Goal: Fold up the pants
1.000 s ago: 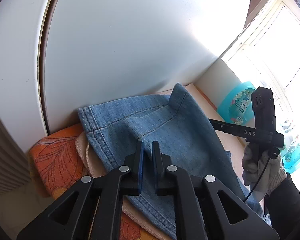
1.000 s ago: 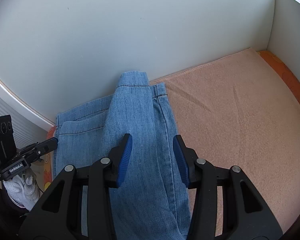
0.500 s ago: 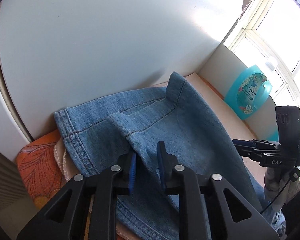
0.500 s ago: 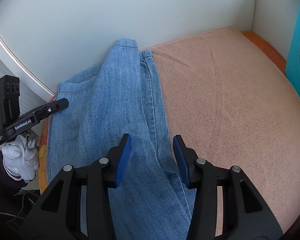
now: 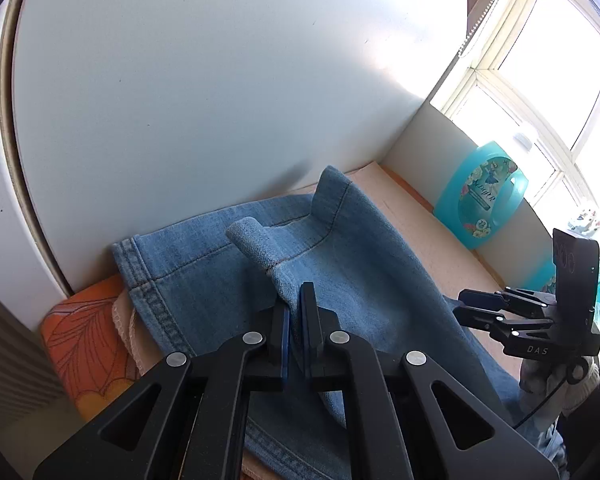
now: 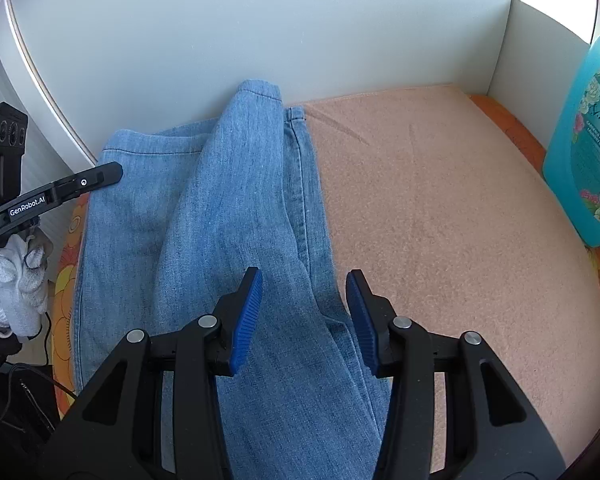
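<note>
Blue denim pants lie lengthwise on a pink towel, their waistband against the white back wall. My left gripper is shut on a raised ridge of denim near the seam at the waist end, and the cloth puckers up between its pads. From the right wrist view the left gripper reaches the pants at their left edge. My right gripper hangs open over the leg part, its blue pads apart and clear of the cloth. It also shows in the left wrist view as the right gripper, low on the right.
The pink towel covers an orange flowered cloth inside a white-walled nook. A turquoise detergent bottle stands at the right wall, the same bottle near a bright window. A white-gloved hand holds the left gripper.
The left jaws have closed onto a fold of denim and lifted it into a ridge. The right gripper has drifted along the leg, bringing the bottle into its view.
</note>
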